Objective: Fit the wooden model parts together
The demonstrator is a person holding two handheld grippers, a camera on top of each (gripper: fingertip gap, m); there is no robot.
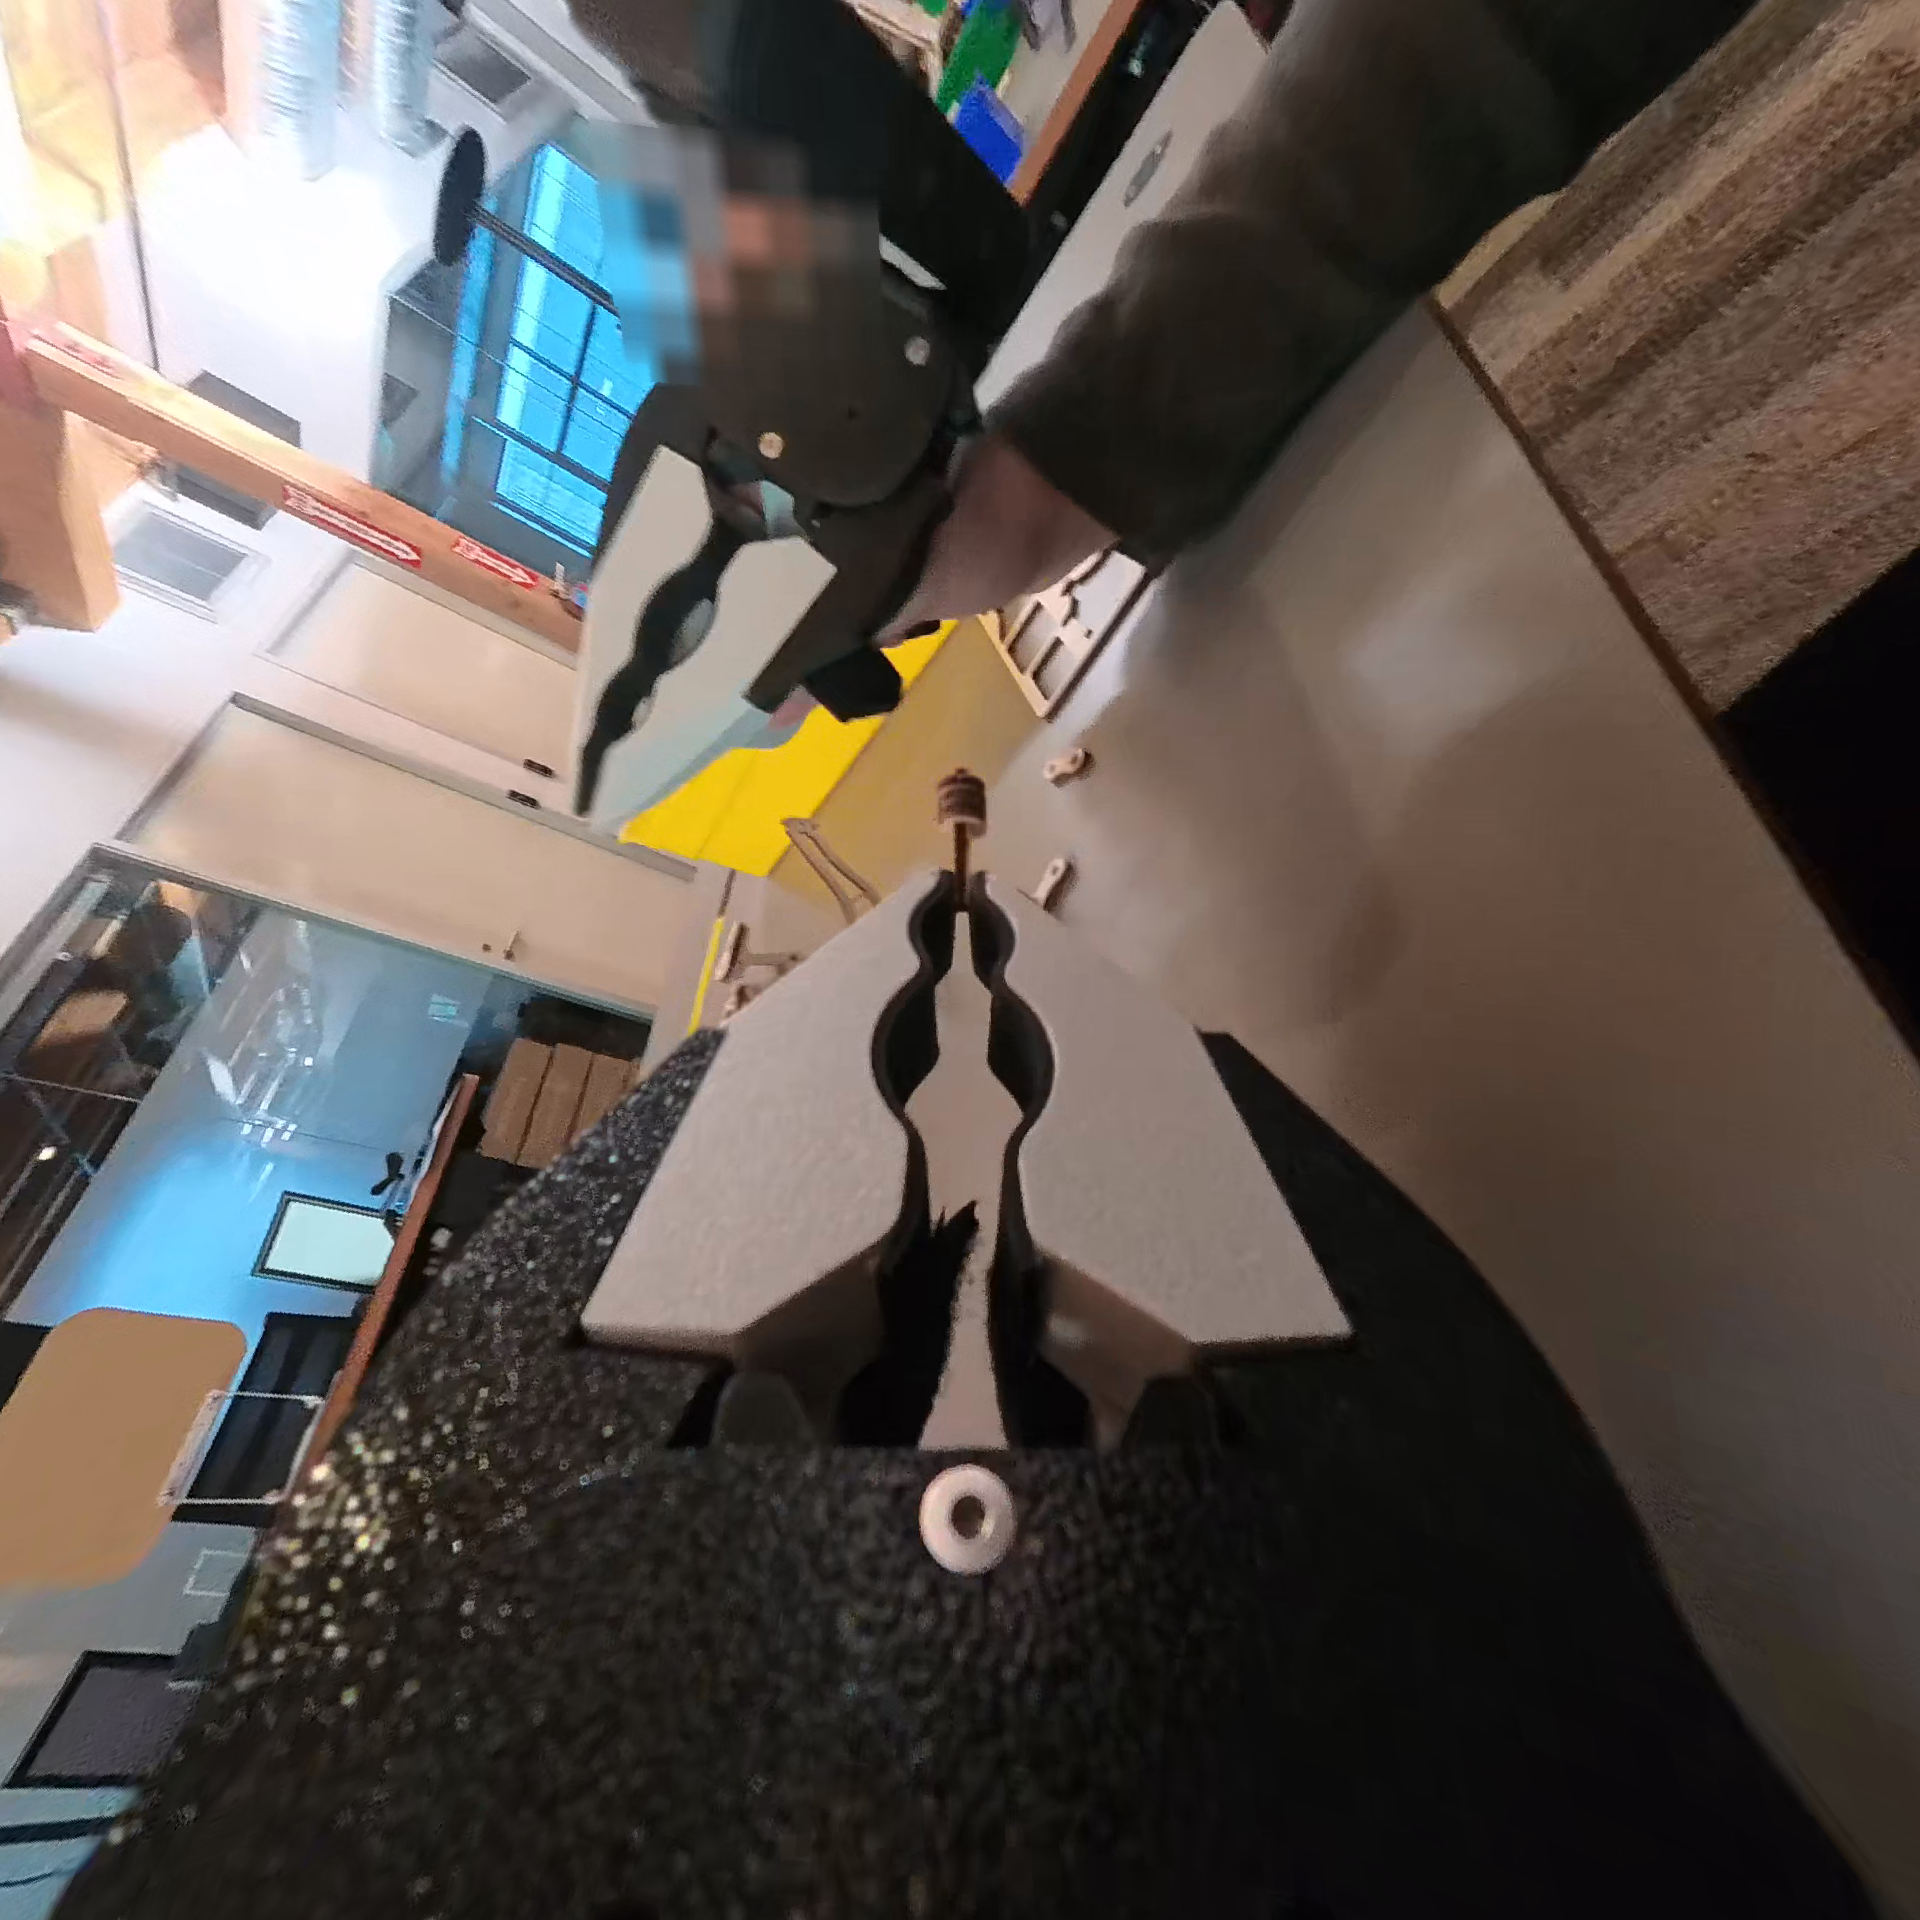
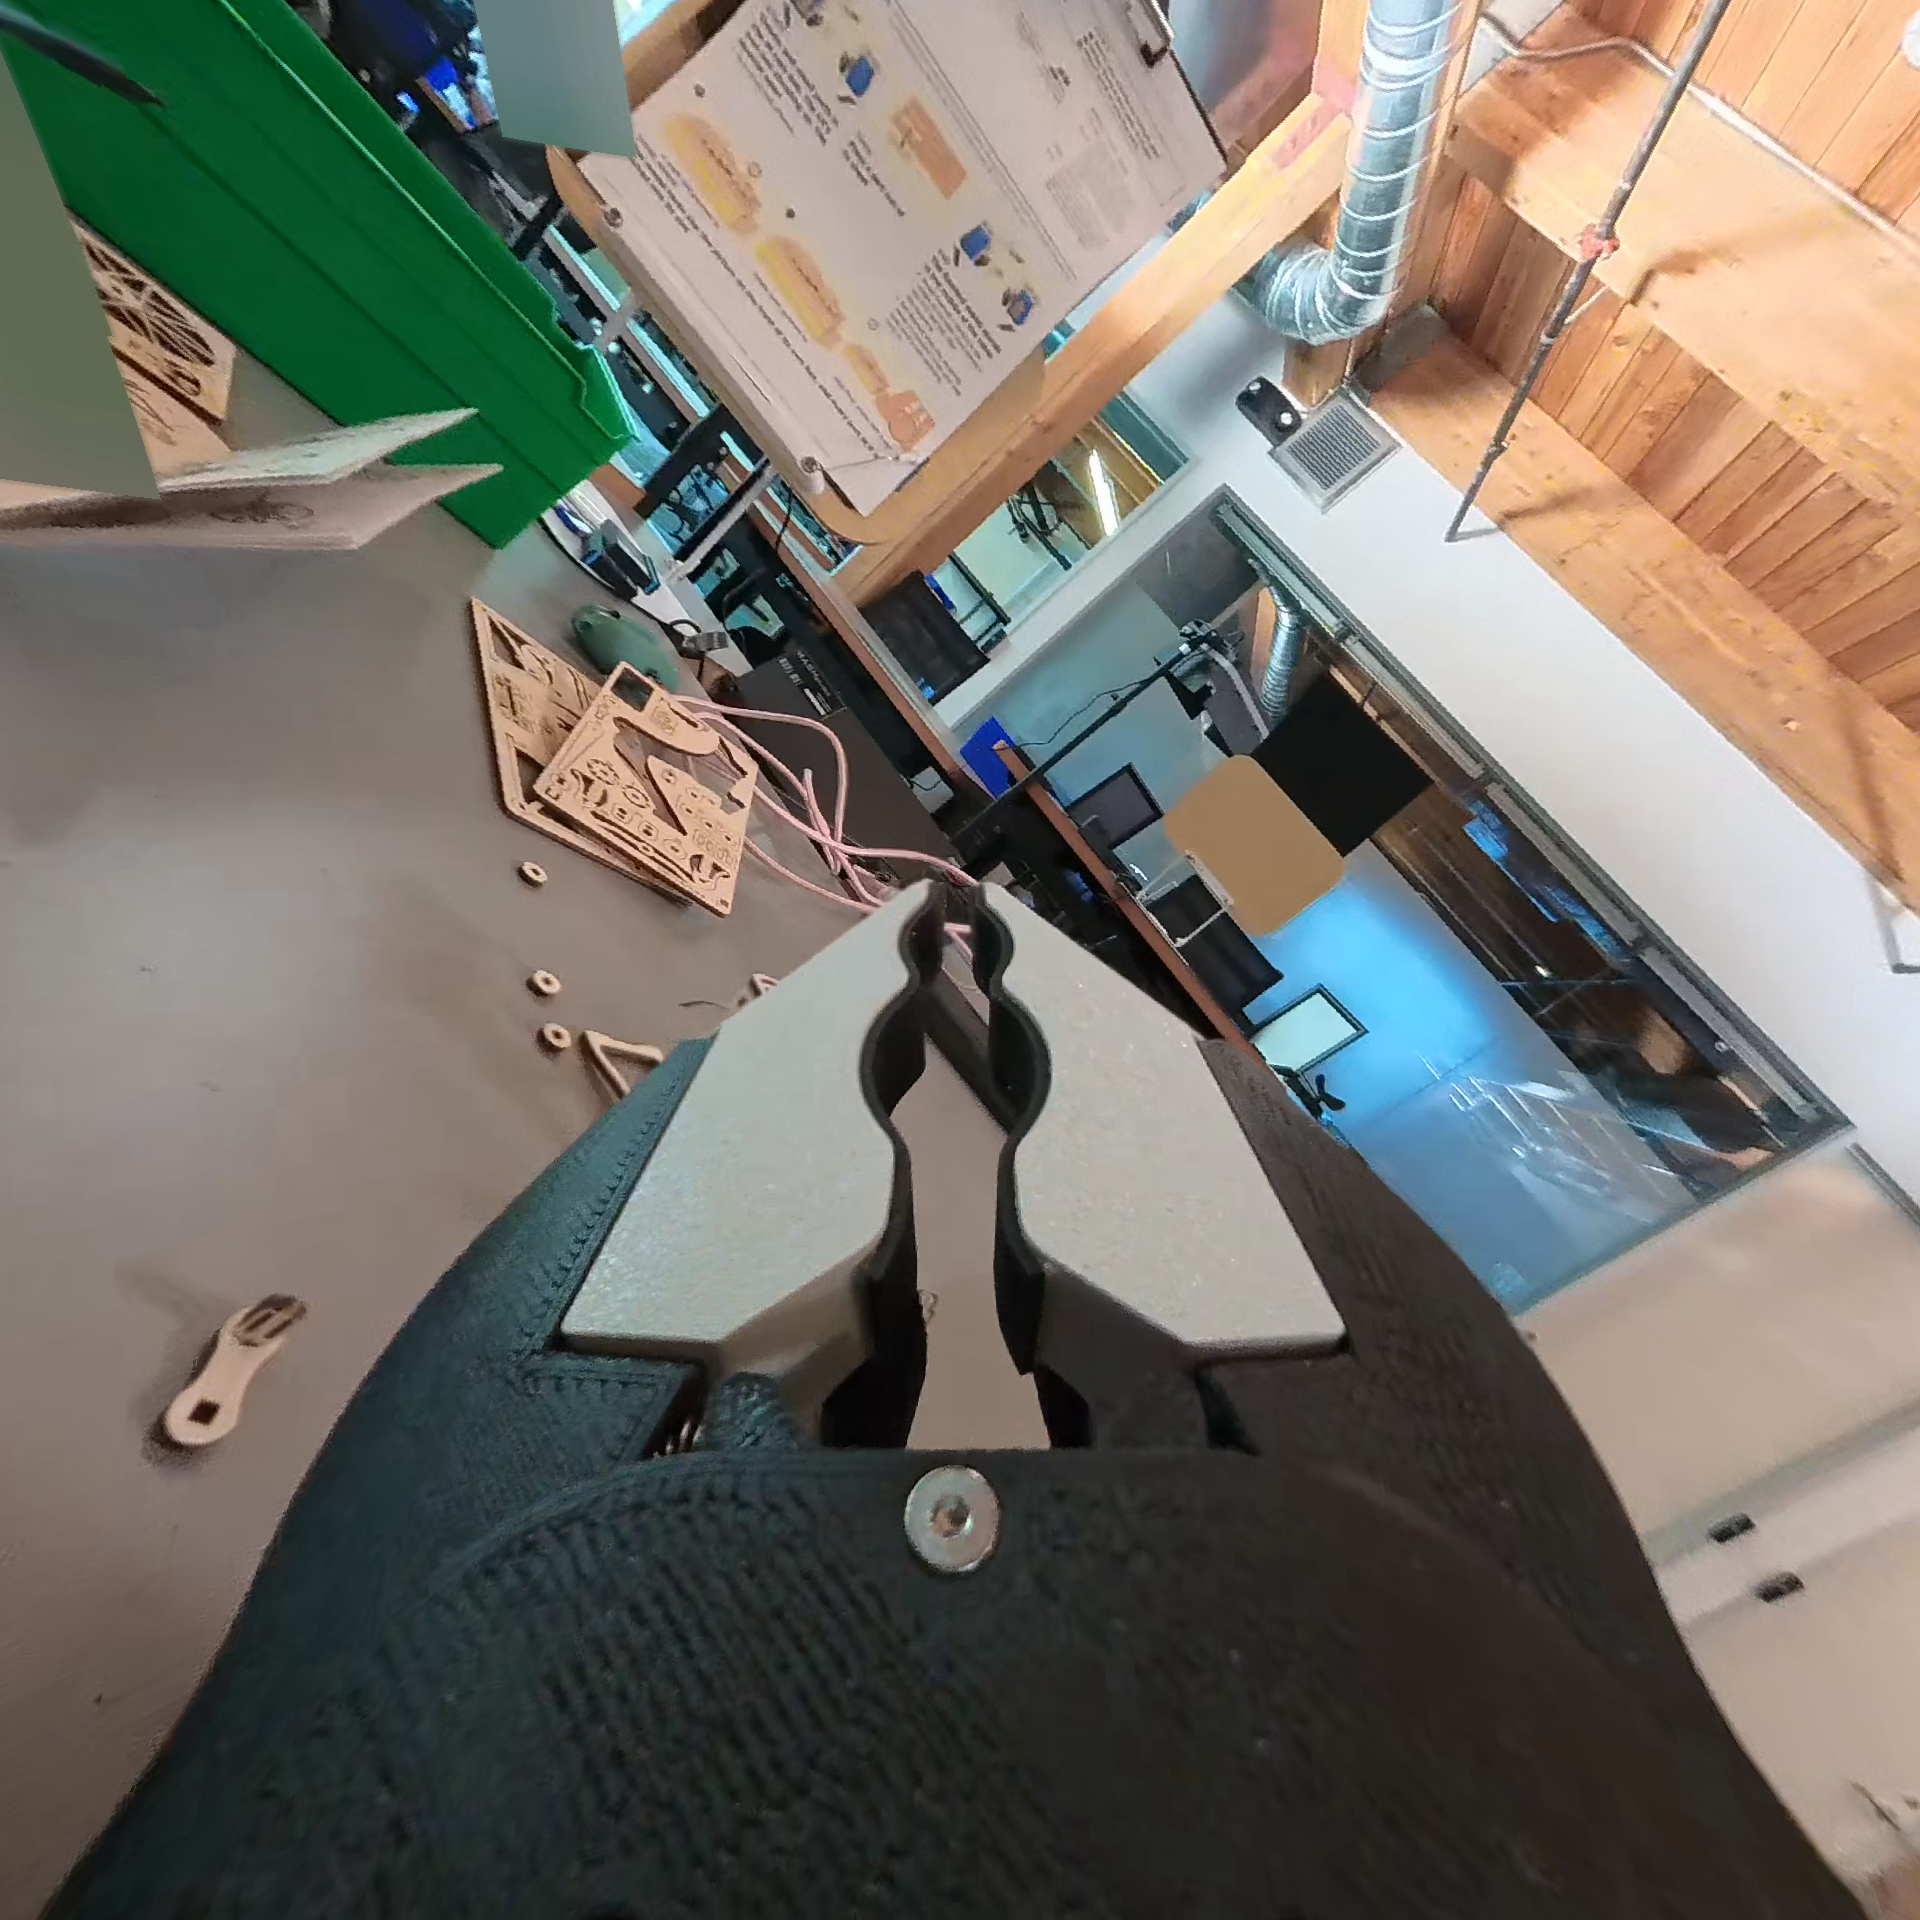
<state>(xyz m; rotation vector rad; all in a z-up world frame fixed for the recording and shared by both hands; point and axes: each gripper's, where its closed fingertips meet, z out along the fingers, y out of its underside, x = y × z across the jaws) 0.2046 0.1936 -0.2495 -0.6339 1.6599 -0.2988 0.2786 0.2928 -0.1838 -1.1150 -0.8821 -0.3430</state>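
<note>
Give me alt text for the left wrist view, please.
The left gripper is shut on a thin wooden axle piece with a stack of small discs at its far end, held above a grey table. The right gripper hovers beyond, empty.

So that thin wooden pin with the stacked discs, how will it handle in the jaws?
The thin wooden pin with stacked discs is probably light and snaps easily, being so slender. Pinched only at its end by the left gripper, it may pivot or slip.

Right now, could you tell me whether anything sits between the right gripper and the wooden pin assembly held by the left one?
Nothing visible does. The left gripper pinches the wooden pin assembly by its stem, and the right gripper hangs apart from it, shut on nothing, with only open air between them.
</note>
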